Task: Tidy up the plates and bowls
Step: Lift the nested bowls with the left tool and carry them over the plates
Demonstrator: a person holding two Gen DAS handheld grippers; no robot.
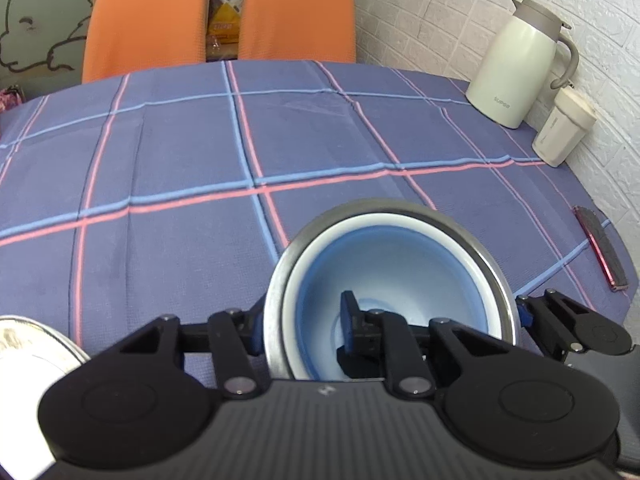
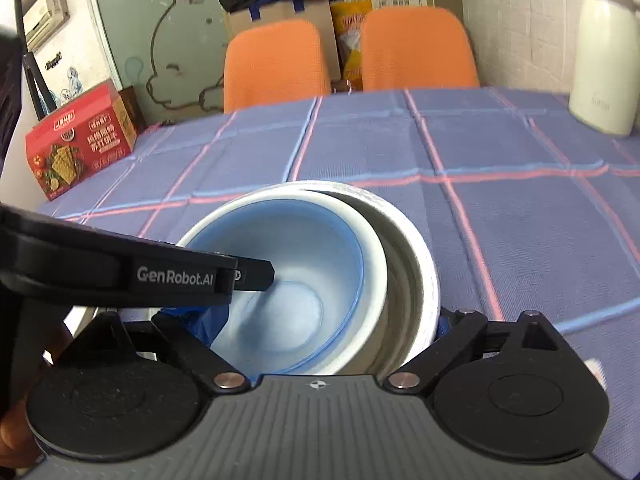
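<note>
Pinch, left-wrist view: left gripper (image 1: 304, 324) clamped across the 8 o'clock rims of white bowl (image 1: 400, 264) nested in steel bowl (image 1: 496, 264), at 6 o'clock on table (image 1: 160, 160). Right-wrist view: right gripper (image 2: 312, 320) spread astride stack at 6 o'clock, pad contact unclear. Risks tipping stack or slipping inner bowl under opposed pulls.

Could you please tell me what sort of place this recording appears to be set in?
Probably a home dining corner: a table under a plaid tablecloth, two orange chairs pushed up to it, and a white thermal jug beside a brick-pattern wall.
</note>
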